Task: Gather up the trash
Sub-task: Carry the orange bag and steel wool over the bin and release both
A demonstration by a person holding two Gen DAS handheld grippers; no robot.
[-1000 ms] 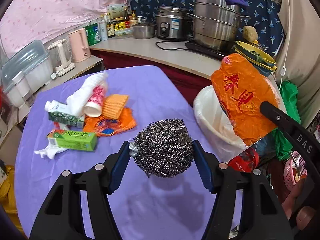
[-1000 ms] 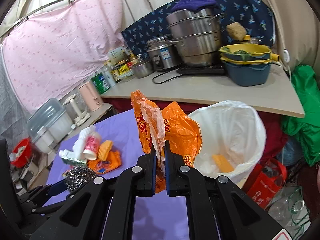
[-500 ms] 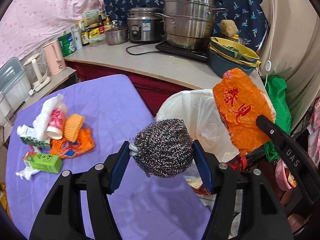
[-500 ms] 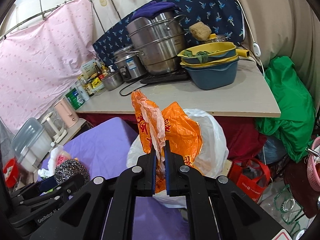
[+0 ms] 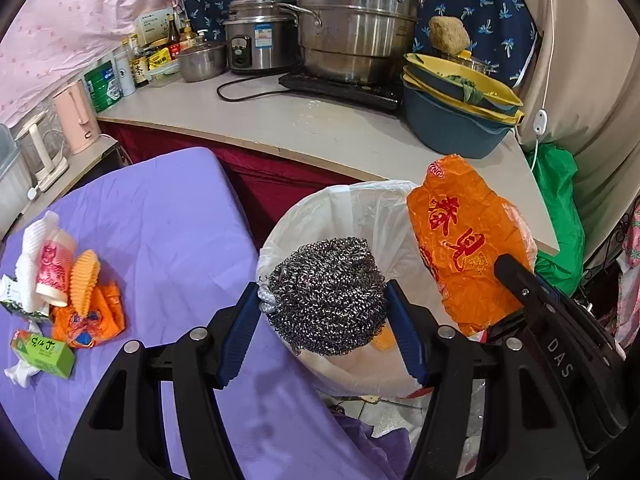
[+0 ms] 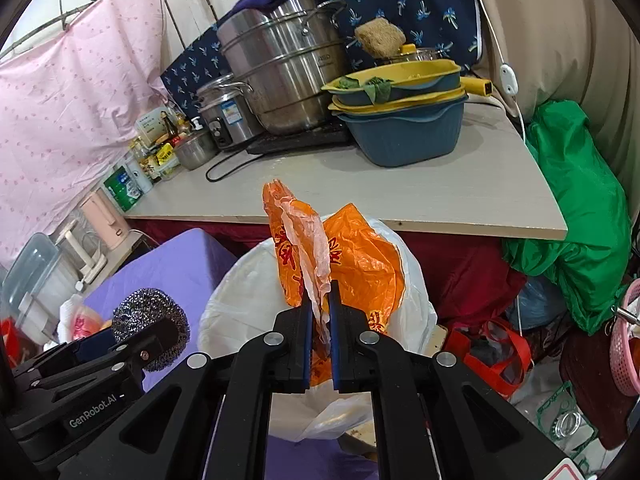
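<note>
Round silver steel-wool scourer [image 5: 326,298] clamped in left gripper [image 5: 326,320], over near rim of white-lined bin [image 5: 320,216]. Crumpled orange plastic bag [image 6: 352,264] pinched tight in right gripper [image 6: 320,328], above bin mouth.

Both grippers: black plastic frames with triangular cutouts, silver screw heads at the pivots, ribbed blue pads. Left gripper [image 5: 326,320] side reads "GenRobot.AI" in white. Right gripper [image 6: 320,316] side reads "DAS", red-edged white sticker near its base.
</note>
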